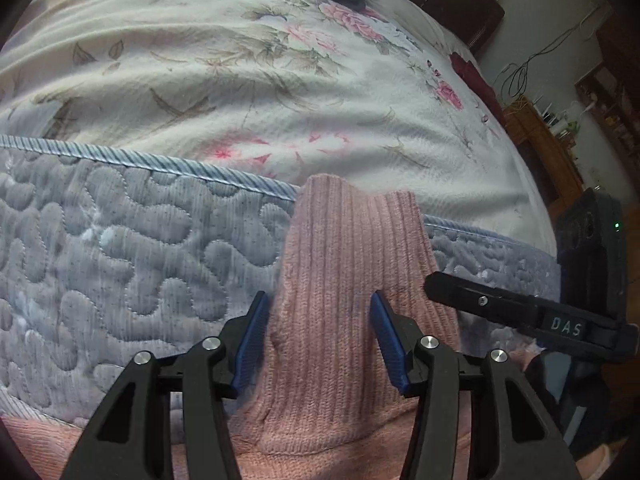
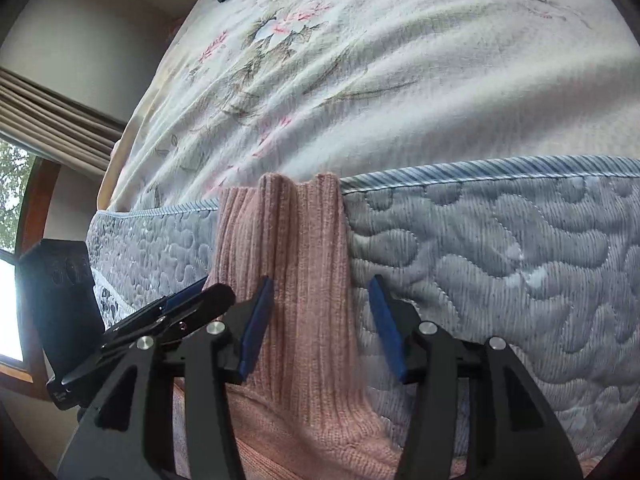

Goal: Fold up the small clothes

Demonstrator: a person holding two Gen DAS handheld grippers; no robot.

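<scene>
the left gripper (image 1: pixel 316 332) sits low by the quilted grey-blue mattress side (image 1: pixel 120 248), its blue pads (image 1: pixel 252 340) spread either side of the pink ribbed knit garment (image 1: pixel 344 280), gripping nothing. that garment hangs down the mattress side, its top edge reaching the striped piping (image 1: pixel 160 160) below the white floral bedsheet (image 1: pixel 240 80), likely so it can be drawn flat. the right gripper (image 2: pixel 320 324) is also spread, one pad (image 2: pixel 256 324) against the knit, the other clear of it.

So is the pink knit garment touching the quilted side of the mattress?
Touching. In the right wrist view the pink knit garment hangs over the piped edge and lies flat against the quilted mattress side, no gap between.
</scene>
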